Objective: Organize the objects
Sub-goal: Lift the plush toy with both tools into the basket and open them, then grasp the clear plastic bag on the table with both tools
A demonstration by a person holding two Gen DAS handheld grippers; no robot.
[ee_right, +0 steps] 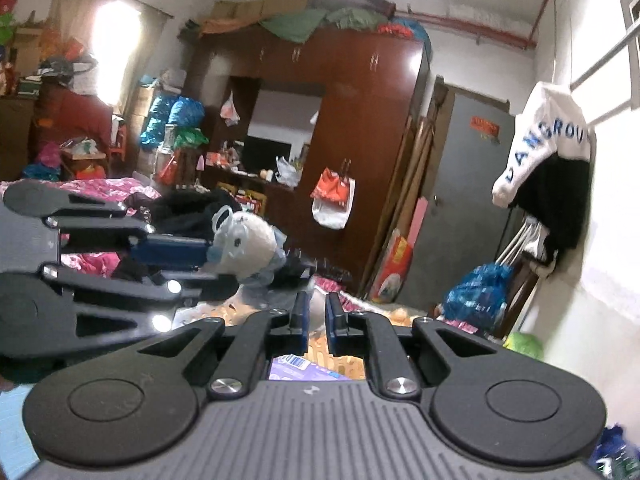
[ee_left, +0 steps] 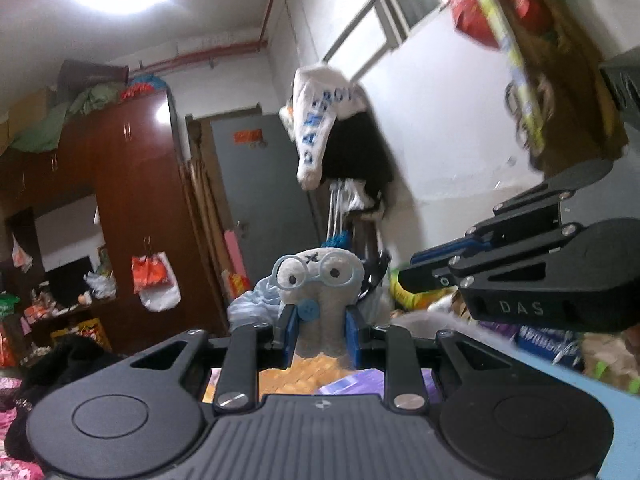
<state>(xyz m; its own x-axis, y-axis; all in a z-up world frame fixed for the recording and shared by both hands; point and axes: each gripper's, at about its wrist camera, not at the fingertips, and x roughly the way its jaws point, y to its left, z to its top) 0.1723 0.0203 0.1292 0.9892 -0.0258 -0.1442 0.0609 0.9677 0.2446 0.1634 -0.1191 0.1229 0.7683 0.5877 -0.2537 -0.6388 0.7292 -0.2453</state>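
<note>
2 blue fingers (ee_left: 289,330) around plush toy (ee_left: 320,304) (wardrobe (ee_left: 132,208) behind).

Fuzzy cloth plush toy (ee_left: 320,304), glossy wooden wardrobe (ee_left: 132,184)

One plush toy (ee_left: 320,300), two grippers, one wardrobe (ee_right: 360,120).

A white plush toy (ee_left: 318,300) with light-blue glasses, 2 googly eyes and a blue button stands upright, pinched between blue gripper pads.
</note>
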